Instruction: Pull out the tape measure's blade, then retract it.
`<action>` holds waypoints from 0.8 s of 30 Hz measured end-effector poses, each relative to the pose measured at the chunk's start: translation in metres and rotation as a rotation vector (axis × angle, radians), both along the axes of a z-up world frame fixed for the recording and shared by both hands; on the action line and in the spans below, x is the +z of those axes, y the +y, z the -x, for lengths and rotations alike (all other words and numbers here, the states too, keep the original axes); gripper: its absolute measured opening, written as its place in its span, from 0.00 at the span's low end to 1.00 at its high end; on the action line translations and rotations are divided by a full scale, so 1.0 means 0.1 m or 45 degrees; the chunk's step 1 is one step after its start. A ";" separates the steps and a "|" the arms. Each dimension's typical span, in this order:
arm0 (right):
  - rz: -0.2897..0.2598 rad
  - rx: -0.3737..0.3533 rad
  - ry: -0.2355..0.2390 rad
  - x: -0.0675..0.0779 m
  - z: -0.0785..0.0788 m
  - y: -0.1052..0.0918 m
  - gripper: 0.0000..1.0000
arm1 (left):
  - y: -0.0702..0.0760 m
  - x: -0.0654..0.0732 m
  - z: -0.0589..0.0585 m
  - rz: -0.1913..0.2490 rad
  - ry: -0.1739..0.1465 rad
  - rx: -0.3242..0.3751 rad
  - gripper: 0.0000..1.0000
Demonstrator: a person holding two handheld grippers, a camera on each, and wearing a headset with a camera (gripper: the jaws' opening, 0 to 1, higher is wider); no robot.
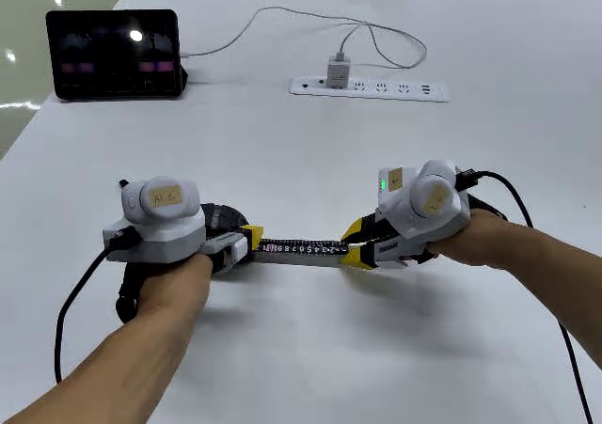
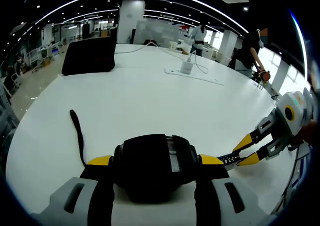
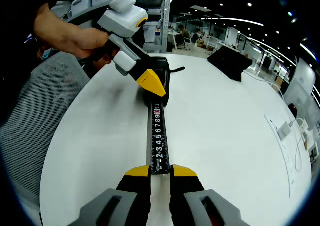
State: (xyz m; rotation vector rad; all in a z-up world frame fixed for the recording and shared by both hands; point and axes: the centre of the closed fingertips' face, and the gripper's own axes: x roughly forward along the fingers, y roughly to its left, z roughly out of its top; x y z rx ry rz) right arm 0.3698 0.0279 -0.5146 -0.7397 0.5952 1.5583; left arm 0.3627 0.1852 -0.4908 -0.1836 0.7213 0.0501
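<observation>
While the left gripper point(image 2: 155, 161) clamps the tape measure case point(image 2: 152, 148), the right gripper point(image 3: 160, 173), jaws pinching the blade point(image 3: 158, 141), should pull straight.

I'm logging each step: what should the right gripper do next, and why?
Probably draw the right gripper farther from the case: it is shut on the tip of the blade, only a short length is out, and the left gripper clamps the case.

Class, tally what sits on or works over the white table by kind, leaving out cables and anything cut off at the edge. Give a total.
Grippers: 2 (left gripper, right gripper)
Tape measure: 1
Tablet: 1
Power strip: 1
Charger plug: 1
Total: 6
</observation>
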 end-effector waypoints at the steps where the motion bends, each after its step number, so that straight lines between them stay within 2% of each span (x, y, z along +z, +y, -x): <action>1: -0.001 0.001 0.000 0.00 0.00 0.01 0.10 | 0.00 0.00 0.00 0.000 0.000 0.000 0.60; 24: -0.026 0.009 0.009 -0.01 0.03 0.25 0.10 | 0.00 0.01 0.01 0.010 0.001 -0.001 0.60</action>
